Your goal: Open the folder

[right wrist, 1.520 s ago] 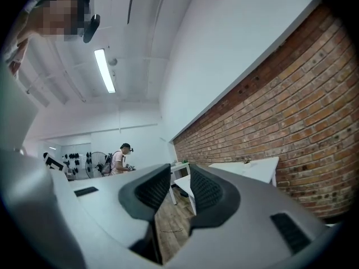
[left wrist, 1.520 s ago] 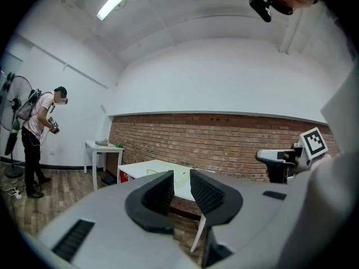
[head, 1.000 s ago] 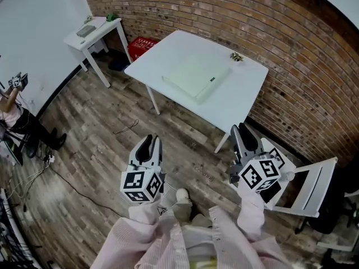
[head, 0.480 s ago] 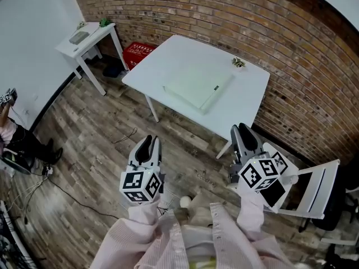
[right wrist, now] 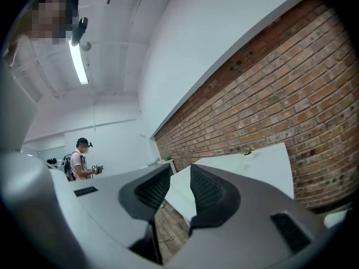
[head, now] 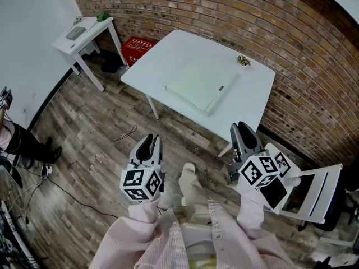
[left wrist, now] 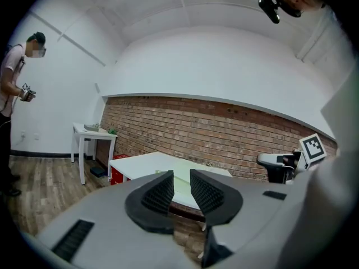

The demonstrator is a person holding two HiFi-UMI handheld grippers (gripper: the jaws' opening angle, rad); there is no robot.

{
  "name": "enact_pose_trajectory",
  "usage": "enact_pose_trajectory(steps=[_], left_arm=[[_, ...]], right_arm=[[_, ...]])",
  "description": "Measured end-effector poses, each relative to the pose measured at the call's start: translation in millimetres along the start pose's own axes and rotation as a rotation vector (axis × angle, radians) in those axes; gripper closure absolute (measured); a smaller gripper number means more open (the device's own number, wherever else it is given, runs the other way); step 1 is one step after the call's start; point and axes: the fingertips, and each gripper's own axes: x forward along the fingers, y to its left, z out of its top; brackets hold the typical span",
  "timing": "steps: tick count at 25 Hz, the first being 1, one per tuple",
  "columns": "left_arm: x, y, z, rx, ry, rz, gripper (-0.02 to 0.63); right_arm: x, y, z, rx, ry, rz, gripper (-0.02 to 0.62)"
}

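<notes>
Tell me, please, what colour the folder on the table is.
The folder is pale green, best seen in the head view.

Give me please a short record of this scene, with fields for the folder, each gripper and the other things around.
folder: pale green folder, closed, flat on the white table
left gripper: jaws slightly apart, empty, over the wood floor, short of the table
right gripper: jaws slightly apart, empty, short of the table
also on table: small greenish item at the far edge
nearby: side table, red crate, white chair

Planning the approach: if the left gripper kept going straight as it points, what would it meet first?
Likely the white table's near edge, by the folder; nothing stands between, though depth is unclear.
</notes>
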Motion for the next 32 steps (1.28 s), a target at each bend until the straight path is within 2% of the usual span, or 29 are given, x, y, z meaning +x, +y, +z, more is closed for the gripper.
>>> enact_pose_trajectory(steps=[10, 19, 32], left_arm=[[86.0, 25.5, 2.9, 0.006, 0.071, -0.047, 0.525], [172.0, 30.1, 2.7, 0.012, 0.150, -0.112, 0.532], [245.6, 43.2, -3.2, 0.077, 0.238, -0.171, 0.540]], right_arm=[[74.0, -40.2, -14.2, 0.079, 0.026, -0.057, 0.503], [133.7, -87.2, -22.3, 0.143, 0.079, -0.105, 0.503], [184.4, -133.9, -56.1, 0.268, 0.169, -0.183, 0.503]])
